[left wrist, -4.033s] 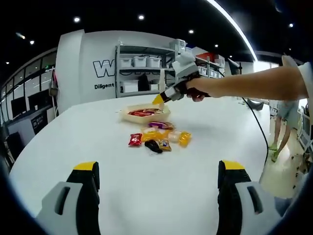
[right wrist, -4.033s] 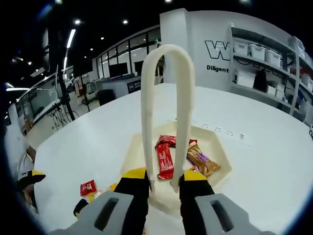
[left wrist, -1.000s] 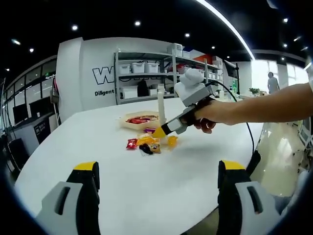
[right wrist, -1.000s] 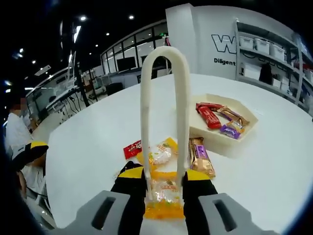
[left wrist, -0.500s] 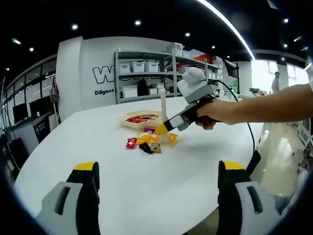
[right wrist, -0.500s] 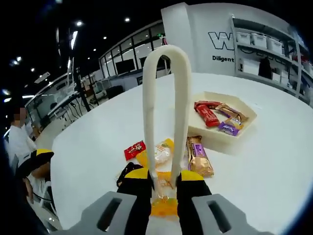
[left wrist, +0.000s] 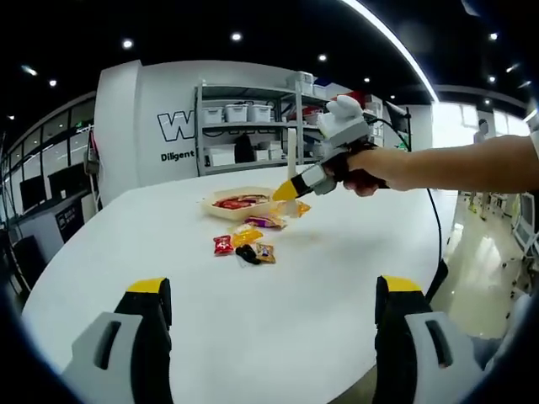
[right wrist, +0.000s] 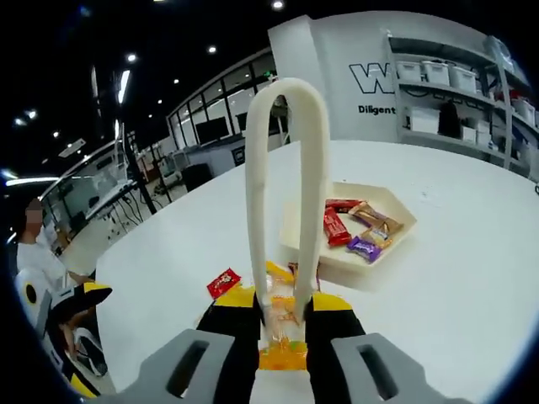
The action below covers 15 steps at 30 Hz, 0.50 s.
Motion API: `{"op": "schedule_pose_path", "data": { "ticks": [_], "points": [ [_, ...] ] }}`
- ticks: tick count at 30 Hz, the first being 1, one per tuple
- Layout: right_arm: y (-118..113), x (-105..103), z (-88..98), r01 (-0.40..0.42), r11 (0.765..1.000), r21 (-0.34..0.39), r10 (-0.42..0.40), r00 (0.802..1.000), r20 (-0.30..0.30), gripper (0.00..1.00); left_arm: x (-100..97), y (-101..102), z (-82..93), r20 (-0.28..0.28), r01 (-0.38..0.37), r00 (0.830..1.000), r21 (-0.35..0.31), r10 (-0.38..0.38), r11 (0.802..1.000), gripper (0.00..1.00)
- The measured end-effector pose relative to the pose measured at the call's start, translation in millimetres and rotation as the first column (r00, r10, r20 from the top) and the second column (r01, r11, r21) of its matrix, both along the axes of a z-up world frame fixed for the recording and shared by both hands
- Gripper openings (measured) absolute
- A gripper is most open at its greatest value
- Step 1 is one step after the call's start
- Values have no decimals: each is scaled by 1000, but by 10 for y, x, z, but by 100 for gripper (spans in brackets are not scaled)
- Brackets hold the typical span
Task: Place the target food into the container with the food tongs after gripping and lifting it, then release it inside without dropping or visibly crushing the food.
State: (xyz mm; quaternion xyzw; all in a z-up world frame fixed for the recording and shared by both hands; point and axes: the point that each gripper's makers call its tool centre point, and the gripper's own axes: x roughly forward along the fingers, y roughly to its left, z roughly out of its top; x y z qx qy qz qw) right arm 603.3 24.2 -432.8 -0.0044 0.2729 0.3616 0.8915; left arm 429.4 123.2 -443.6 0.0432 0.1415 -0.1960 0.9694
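My right tool (right wrist: 282,324) squeezes the food tongs (right wrist: 285,202) onto the orange snack packet (right wrist: 282,337), lifted clear of the desk (right wrist: 472,278) toward the container (right wrist: 349,227), while my left tool (left wrist: 269,337) idles spread apart.

A white wall (left wrist: 139,109) bears dark lettering, with a metal shelf rack (left wrist: 244,126) of white bins beside it. Round spotlights (left wrist: 126,43) and a long light strip (left wrist: 396,46) dot the black ceiling. Glass partitions (right wrist: 210,109) line one side, and the floor (left wrist: 472,252) gleams pale
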Motion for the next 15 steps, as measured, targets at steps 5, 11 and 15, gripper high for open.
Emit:
{"op": "schedule_pose_path", "data": {
  "ticks": [5, 11, 15],
  "points": [
    [-49, 62, 115, 4, 1000, -5, -4, 1000, 7, 14, 23, 18, -50, -10, -3, 1000, -4, 3, 1000, 99],
    [-80, 191, 275, 13, 1000, -4, -12, 999, 30, 14, 52, 38, -96, -20, -5, 1000, -7, 5, 1000, 99],
    [-70, 297, 334, 17, 1000, -2, -17, 999, 39, 15, 85, 55, -125, -26, -6, 1000, -12, 6, 1000, 99]
  ]
}}
